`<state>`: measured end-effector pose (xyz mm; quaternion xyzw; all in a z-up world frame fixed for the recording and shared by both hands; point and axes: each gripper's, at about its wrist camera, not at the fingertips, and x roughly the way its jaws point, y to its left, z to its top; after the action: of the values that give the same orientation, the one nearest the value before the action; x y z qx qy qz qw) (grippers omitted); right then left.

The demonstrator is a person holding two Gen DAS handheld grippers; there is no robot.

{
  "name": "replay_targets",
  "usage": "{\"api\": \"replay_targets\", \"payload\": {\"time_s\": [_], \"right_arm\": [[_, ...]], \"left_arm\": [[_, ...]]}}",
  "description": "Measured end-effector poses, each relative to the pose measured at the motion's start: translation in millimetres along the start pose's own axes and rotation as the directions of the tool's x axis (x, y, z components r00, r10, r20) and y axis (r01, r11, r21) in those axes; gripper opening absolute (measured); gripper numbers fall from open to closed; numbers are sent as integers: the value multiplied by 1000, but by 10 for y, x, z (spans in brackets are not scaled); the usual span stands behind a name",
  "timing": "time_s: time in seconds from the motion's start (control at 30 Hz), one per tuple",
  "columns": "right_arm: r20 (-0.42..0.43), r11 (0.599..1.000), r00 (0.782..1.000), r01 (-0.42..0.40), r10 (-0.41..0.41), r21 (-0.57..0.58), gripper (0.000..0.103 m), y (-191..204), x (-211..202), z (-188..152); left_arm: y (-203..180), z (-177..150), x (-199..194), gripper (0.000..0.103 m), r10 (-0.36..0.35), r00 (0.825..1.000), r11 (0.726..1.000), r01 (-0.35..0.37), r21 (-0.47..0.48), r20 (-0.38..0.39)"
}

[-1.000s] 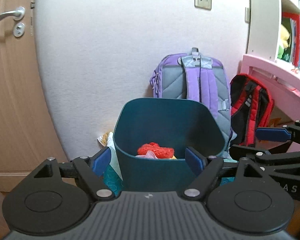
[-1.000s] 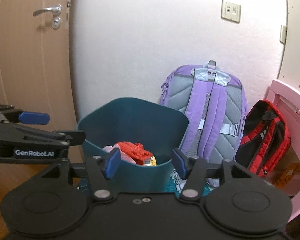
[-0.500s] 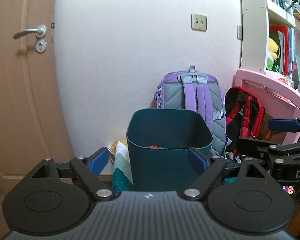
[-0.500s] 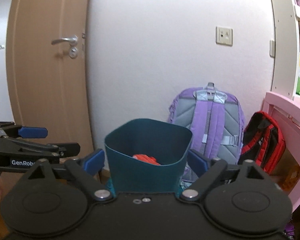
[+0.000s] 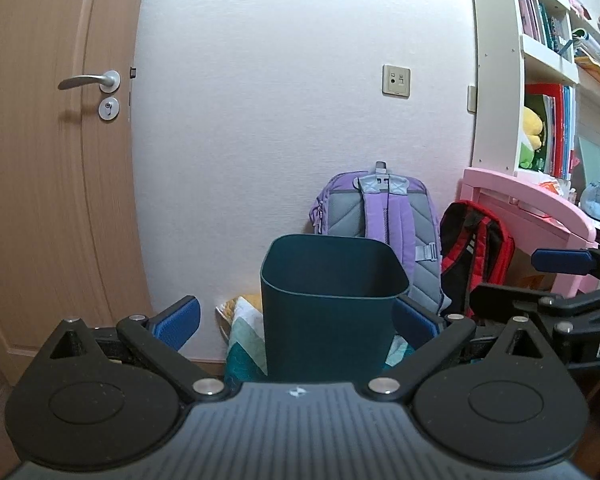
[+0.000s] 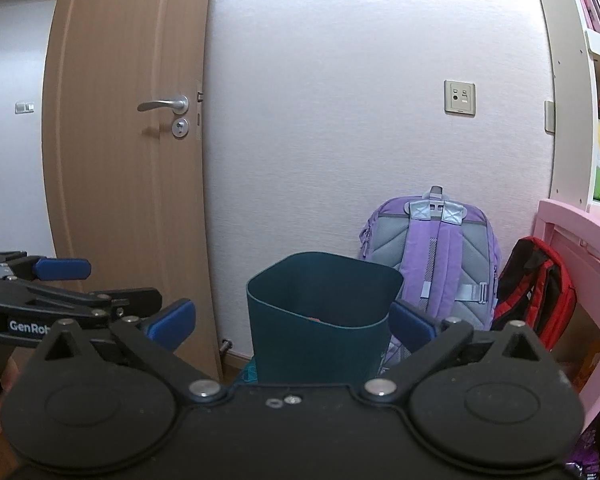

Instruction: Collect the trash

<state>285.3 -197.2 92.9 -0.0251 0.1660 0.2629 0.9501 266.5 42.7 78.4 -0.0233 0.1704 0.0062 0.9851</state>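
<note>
A dark teal bin [image 5: 332, 304] stands on the floor by the white wall, ahead of both grippers. My left gripper [image 5: 296, 320] is back from it, jaws opening wide, with nothing held between the blue pads [image 5: 176, 320]. My right gripper [image 6: 292, 322] is likewise back from the bin [image 6: 320, 320], its jaws opening and empty. A sliver of red trash [image 6: 314, 320] shows just over the bin's near rim; the rest of the contents is hidden. Each gripper appears in the other's view: the right gripper [image 5: 540, 280] at the right edge, the left gripper [image 6: 100, 284] at the left edge.
A purple backpack [image 5: 380, 208] and a red-and-black backpack [image 5: 476, 248] lean on the wall behind the bin. A pink desk [image 5: 532, 204] and a white bookshelf [image 5: 540, 60] stand at the right. A wooden door [image 5: 60, 160] is at the left. A patterned cloth [image 5: 244, 328] lies beside the bin.
Both grippers have pulled back from the bin and opened wider. The bin looks smaller and lower, and the red trash inside has dropped almost out of sight.
</note>
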Motion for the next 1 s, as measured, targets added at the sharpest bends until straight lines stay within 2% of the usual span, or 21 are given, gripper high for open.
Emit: {"api": "replay_targets", "payload": {"time_s": [0.4,0.8,1.0], "right_arm": [[24,1000,1000,-13,13,23,103,13,-56,-62],[36,1000,999,-20,20,20,103,16,-97,-87],[45,1000,999,-22,21,22,103,13,-122,-79]], "left_arm": [[-22,-105,-186,103,4,999,1000,-4,4,33],[90,-70,-257,103,5,999,998,-2,-65,38],[81,-58,-310,103,15,998,998,-11,-66,55]]}}
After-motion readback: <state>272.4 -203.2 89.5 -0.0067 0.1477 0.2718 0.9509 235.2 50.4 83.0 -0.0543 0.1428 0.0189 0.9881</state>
